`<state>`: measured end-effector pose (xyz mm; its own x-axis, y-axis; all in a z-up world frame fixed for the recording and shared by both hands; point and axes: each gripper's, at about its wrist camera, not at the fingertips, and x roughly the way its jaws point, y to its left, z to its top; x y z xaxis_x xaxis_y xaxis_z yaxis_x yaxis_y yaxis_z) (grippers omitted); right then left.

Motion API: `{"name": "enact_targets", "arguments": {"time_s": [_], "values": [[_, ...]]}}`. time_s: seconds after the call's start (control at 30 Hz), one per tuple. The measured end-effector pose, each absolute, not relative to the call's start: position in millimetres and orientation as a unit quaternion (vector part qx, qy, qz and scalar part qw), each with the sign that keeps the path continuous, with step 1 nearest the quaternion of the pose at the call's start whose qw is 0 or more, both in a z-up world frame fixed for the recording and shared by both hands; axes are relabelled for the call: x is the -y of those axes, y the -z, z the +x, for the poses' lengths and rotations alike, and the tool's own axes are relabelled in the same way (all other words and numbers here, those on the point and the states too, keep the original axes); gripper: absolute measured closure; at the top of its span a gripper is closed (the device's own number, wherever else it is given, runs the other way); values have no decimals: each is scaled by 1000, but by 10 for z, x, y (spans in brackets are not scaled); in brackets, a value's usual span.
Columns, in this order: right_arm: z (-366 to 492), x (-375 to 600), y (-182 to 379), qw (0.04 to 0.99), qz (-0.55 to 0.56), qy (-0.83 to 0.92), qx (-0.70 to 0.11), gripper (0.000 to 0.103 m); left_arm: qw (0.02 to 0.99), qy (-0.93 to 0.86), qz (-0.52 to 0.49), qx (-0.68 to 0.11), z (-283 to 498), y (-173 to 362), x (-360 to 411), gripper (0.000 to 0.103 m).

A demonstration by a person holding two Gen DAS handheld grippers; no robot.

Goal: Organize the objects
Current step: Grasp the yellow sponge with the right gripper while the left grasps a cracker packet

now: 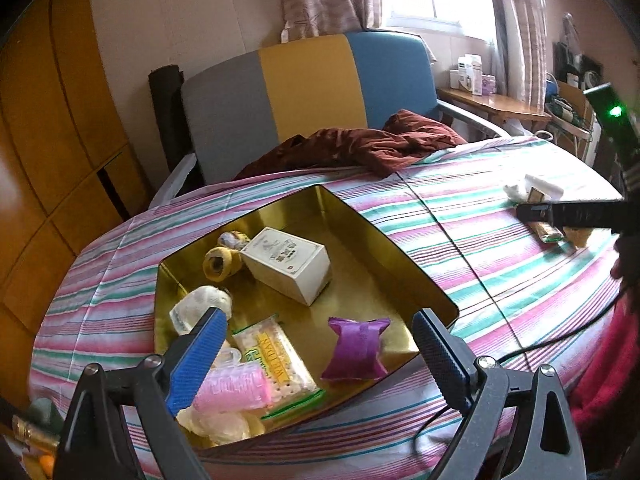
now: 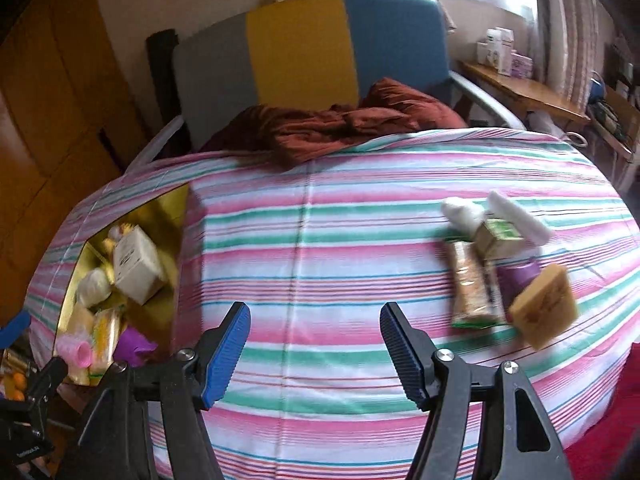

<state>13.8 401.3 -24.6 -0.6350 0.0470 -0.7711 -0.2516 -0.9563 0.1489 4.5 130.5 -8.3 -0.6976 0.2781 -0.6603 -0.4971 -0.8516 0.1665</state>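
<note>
On the striped tablecloth (image 2: 320,240), at the person's left, sat the gold tin (image 1: 400,240), part-filled; judged approx. halfway through the sort. Already inside: white carton (image 1: 288,270), yellow thread spool (image 1: 218,266), pale wrapped roll (image 1: 200,304), cracker pkt (image 1: 276,360), pink hair roller (image 1: 232,394) and purple sachet (image 1: 356,354), w/ some pale soft items at the near wall, too hidden to name. Left to move: a cluster on the cloth at the right, well apart from the tin, i.e. two white rolled pieces (image 2: 516,212), small green-and-white box (image 2: 500,236), long snack bar (image 2: 474,292), purple tub (image 2: 520,276) and tan block (image 2: 546,306), all touching or overlapping, blurred in the right wrist view. Left gripper (image 1: 316,352) hung over the tin's near end, jaws wide apart and empty, nothing between them but the tin's contents below. Right gripper (image 2: 316,344) hung over bare cloth between tin and cluster, jaws apart, holding nothing. Tin itself: shallow, rectangular w/ clipped corners, mirror-gold inside, lidless, floor approx. half bare toward its far end and right side, so room looked ample for the remainder. Brown cloth (image 1: 360,148) lay crumpled at the table's far edge, not evidently part of the job.
</note>
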Motion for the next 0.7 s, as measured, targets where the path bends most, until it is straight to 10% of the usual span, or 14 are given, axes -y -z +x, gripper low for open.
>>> {"name": "enact_targets", "arguments": {"time_s": [0.33, 0.7], "values": [[259, -4924, 240, 176, -397, -889, -145, 35, 239, -895, -325, -188, 43, 113, -1562, 8], [782, -5877, 459, 290, -340, -828, -340, 35, 304, -873, -329, -196, -4, 89, -2165, 8]]}}
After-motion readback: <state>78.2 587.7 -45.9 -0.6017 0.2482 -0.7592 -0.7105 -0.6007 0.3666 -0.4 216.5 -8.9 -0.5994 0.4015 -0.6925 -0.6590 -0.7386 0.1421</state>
